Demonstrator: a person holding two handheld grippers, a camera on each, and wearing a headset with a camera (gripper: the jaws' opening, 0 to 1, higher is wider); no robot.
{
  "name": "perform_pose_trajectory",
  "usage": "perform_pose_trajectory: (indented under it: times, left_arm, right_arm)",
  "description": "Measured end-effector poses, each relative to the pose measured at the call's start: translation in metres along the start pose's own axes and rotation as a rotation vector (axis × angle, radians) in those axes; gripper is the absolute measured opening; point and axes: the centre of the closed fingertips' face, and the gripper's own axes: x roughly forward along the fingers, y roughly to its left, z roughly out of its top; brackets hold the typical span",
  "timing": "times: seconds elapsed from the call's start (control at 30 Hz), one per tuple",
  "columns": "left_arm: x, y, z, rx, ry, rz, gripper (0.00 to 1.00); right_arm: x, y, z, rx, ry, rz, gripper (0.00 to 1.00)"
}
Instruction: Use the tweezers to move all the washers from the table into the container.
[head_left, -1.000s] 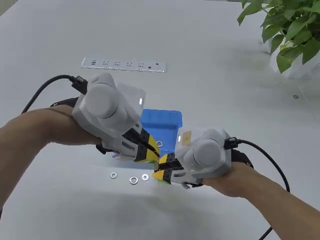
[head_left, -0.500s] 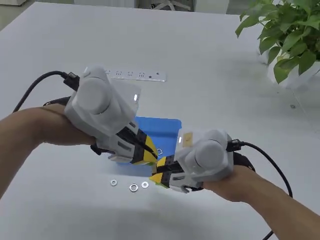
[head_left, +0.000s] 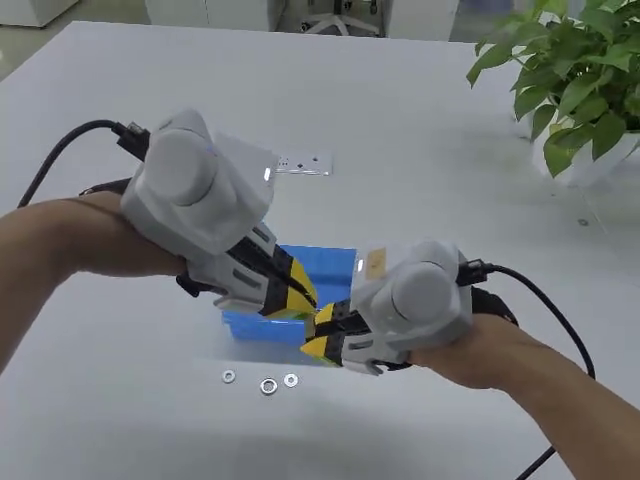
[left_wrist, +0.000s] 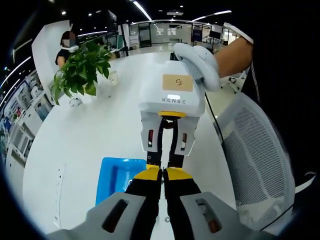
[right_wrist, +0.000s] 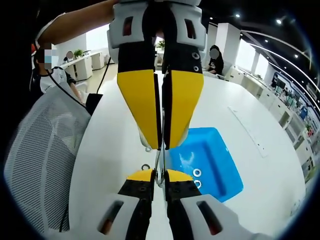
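Tip to tip above a white table (head_left: 420, 180), the left gripper (head_left: 300, 298) and right gripper (head_left: 318, 338) each have jaws pinched almost closed on the thin metal tweezers (right_wrist: 158, 165) running between them. Three small silver ring washers (head_left: 268, 386) lie on the table beside the shallow blue plastic container (head_left: 330, 262), and two washers (right_wrist: 197, 172) rest inside it.

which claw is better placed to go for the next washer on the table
Right, probably: the right claw sits just beside the three washers, while the left claw is over the blue container. The tweezers pass between both.
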Motion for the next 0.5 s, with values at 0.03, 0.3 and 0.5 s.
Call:
perform_pose_trajectory:
  times: [0.03,0.3,0.5]
  left_arm:
    - [-0.001,0.001,0.001,0.002,0.000,0.001,0.06]
    - [-0.010,0.012,0.009,0.023,0.001,0.014,0.06]
    - [-0.013,0.022,0.010,0.035,0.008,0.027,0.06]
  right_arm:
    - [-0.002,-0.002,0.002,-0.001,0.000,-0.002,0.09]
    - [-0.007,-0.016,0.012,-0.012,-0.004,-0.018,0.09]
    - [-0.006,-0.027,0.016,-0.014,-0.013,-0.025,0.09]
